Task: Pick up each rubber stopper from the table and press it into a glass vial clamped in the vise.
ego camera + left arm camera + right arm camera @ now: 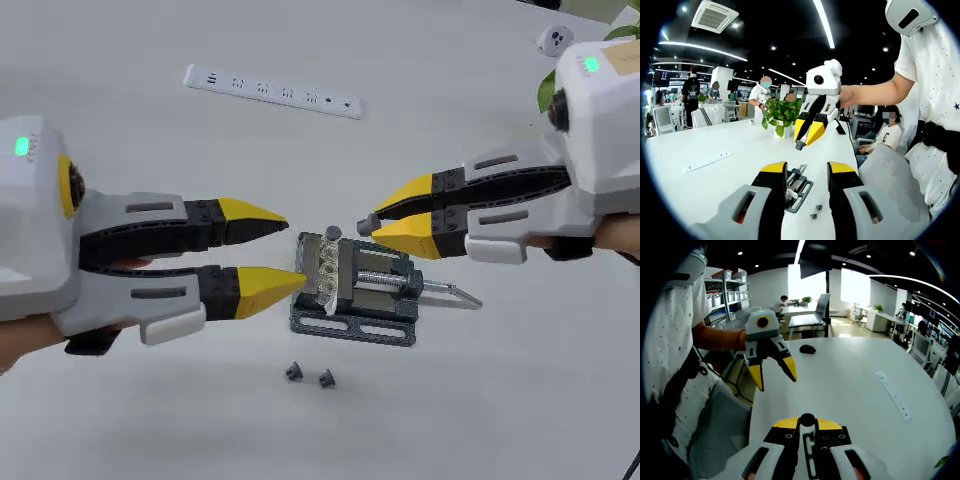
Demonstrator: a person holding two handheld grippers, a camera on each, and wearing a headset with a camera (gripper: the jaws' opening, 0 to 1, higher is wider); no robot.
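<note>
The right gripper [375, 222] pinches a small dark stopper [366, 225] just right of the vise [390, 300]. The left gripper [294, 248] is spread wide, holding nothing. Next, I think, it must push the stopper straight down into an open vial [327, 265]. Two spare stoppers [294, 372] lie on the near table [150, 420].

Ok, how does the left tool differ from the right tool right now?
The left tool has its jaws wide apart; the right tool has them closed. The left tool holds nothing; the right tool pinches a rubber stopper at its tips. Both have yellow tips aimed toward the vise.
</note>
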